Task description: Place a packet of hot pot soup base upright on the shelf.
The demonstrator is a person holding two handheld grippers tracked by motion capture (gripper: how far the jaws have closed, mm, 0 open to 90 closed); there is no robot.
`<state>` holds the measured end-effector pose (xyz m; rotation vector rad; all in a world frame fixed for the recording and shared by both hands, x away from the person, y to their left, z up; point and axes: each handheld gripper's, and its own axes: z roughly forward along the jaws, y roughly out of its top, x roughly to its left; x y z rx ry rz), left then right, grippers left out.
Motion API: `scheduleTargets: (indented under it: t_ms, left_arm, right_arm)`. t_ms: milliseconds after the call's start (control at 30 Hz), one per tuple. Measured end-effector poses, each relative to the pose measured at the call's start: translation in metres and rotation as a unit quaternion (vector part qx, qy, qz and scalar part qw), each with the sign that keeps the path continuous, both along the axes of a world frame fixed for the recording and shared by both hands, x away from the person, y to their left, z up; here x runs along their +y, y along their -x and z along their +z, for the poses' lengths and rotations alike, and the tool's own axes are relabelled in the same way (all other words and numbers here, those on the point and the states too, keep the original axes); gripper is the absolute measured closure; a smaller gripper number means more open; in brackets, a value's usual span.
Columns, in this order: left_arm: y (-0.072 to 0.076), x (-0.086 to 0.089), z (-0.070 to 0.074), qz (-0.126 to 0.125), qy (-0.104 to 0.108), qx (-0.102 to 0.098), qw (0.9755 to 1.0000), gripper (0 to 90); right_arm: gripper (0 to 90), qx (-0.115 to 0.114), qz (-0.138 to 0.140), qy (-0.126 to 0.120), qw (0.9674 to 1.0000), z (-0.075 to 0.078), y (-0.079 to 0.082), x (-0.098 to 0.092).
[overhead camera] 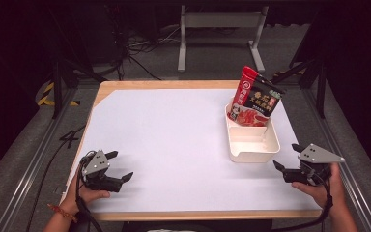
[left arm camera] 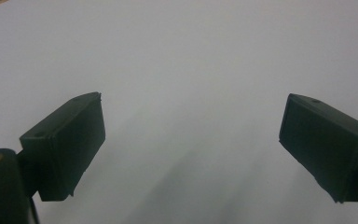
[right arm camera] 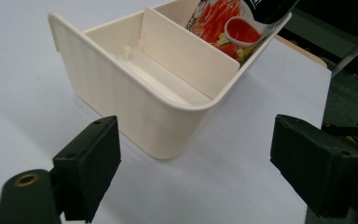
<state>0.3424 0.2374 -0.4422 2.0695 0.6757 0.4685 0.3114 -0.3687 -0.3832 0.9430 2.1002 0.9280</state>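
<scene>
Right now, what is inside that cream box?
A red food packet stands in the far compartment of the box; the near compartment looks bare. The packet hides the floor beneath it.

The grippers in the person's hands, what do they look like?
Each is black, with two chunky, blocky jaws. The left gripper and the right gripper each carry a grey three-cornered plate dotted with small holes on top. A black cable trails from each toward the person. There's a brass-coloured ring near one jaw in each gripper view. The left wrist wears a reddish beaded bracelet.
</scene>
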Motion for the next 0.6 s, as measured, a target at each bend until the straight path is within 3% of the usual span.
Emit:
scheduleTargets:
  t_ms: [233,333,600]
  left_arm:
    - [0.001,0.001,0.0,-0.004,0.006,-0.003,1.0,7.8]
    - [0.001,0.001,0.001,-0.005,0.007,-0.003,1.0,7.6]
    - [0.002,0.003,0.001,-0.003,0.008,-0.007,0.9999,7.6]
  right_arm:
    - [12.3,-0.005,-0.009,0.008,0.9999,-0.018,0.008,-0.001]
    - [11.6,-0.006,-0.011,-0.004,0.9999,-0.026,0.012,-0.001]
    - [10.8,-0.006,-0.029,-0.006,0.9995,-0.042,0.014,0.0]
